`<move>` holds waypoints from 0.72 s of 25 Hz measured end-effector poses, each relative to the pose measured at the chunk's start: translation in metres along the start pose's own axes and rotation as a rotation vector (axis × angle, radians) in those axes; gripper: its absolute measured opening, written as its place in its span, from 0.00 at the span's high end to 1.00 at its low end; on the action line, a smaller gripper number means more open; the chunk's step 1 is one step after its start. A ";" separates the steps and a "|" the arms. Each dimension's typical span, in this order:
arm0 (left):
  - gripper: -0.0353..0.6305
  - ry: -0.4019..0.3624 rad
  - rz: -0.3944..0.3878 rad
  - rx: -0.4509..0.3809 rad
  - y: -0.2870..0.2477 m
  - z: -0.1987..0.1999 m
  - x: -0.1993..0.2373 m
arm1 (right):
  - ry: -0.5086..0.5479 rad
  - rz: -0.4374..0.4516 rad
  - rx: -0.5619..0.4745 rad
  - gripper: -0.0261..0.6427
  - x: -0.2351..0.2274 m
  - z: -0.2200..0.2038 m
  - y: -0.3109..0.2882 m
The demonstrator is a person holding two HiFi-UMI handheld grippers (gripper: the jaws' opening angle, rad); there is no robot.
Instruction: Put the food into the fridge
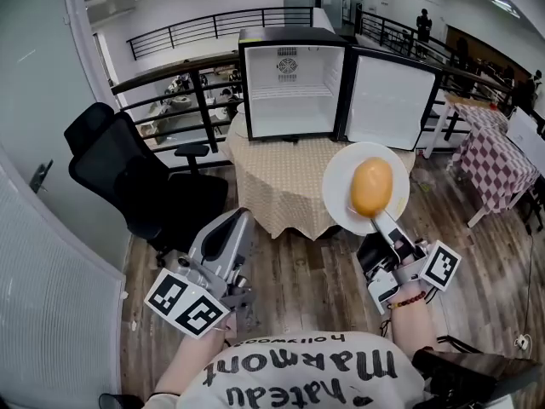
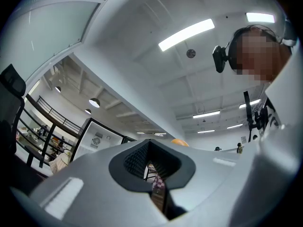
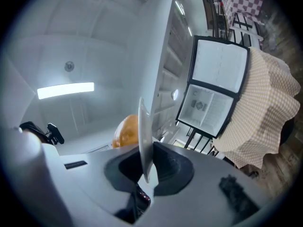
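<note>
I held right gripper [image 1: 381, 221] clamped on plate [image 1: 341, 187] rim | bun [image 1: 371, 187] sat on plate just beyond jaws | left gripper [image 2: 152, 173] closed, empty

Wood floor [image 1: 298, 273], black chair [image 1: 119, 173] — railing [image 1: 202, 100]

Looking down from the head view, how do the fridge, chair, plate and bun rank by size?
1. Fridge and chair: look alike, unranked.
2. Plate, though nearer the camera.
3. Bun.
</note>
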State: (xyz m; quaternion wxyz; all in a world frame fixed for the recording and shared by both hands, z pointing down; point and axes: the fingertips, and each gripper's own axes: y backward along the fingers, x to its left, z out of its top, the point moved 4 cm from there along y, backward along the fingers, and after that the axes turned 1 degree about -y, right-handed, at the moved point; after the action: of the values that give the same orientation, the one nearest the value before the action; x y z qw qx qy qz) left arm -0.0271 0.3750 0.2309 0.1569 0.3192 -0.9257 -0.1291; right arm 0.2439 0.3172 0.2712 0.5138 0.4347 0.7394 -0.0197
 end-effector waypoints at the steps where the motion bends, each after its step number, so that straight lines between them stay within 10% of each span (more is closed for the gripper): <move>1: 0.94 -0.007 -0.004 0.009 0.001 0.000 0.007 | 0.001 -0.003 -0.007 0.92 -0.002 -0.004 -0.006; 18: 0.94 0.092 -0.014 0.107 0.005 -0.041 0.055 | -0.028 -0.102 0.006 0.92 -0.049 -0.028 -0.025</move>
State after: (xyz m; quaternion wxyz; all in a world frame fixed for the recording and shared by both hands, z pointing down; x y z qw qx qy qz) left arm -0.0554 0.3384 0.2815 0.1814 0.3391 -0.9208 -0.0657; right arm 0.2114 0.2845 0.3119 0.5212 0.3977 0.7532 -0.0540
